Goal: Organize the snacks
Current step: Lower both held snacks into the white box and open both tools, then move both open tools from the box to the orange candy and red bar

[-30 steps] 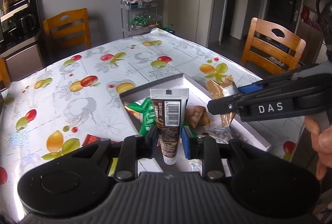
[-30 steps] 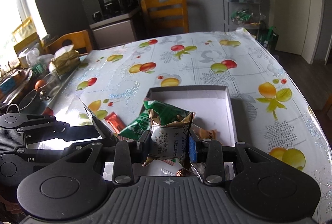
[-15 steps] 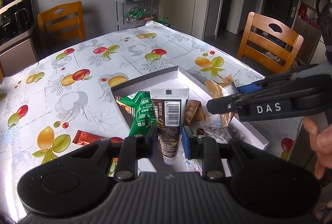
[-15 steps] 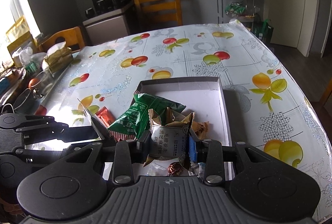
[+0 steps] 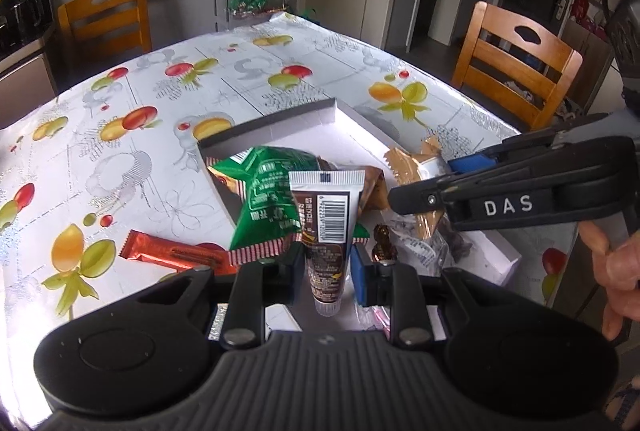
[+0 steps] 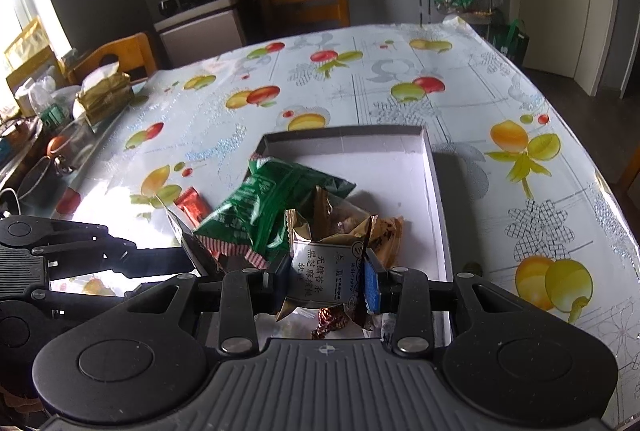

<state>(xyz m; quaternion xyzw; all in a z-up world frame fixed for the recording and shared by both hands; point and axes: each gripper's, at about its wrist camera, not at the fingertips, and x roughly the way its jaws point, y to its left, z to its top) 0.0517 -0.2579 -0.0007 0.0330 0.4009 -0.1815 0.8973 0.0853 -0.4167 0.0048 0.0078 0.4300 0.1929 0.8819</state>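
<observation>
Over our shallow white cardboard box (image 6: 436, 191), left gripper (image 5: 326, 265) clamping brown plastic tube (image 5: 326, 227), right gripper (image 6: 326, 281) seemingly clamping tan foil packet (image 6: 324, 271).

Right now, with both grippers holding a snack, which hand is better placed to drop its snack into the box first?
Probably the right. The right gripper holds its brown packet directly over the white box. The left gripper holds the tube near the box's left edge, close to the green bag.

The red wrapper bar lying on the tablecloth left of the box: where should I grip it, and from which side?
Grip the red bar across its narrow width near the middle, coming from above. It lies flat and long on the tablecloth, with open cloth on its far side.
</observation>
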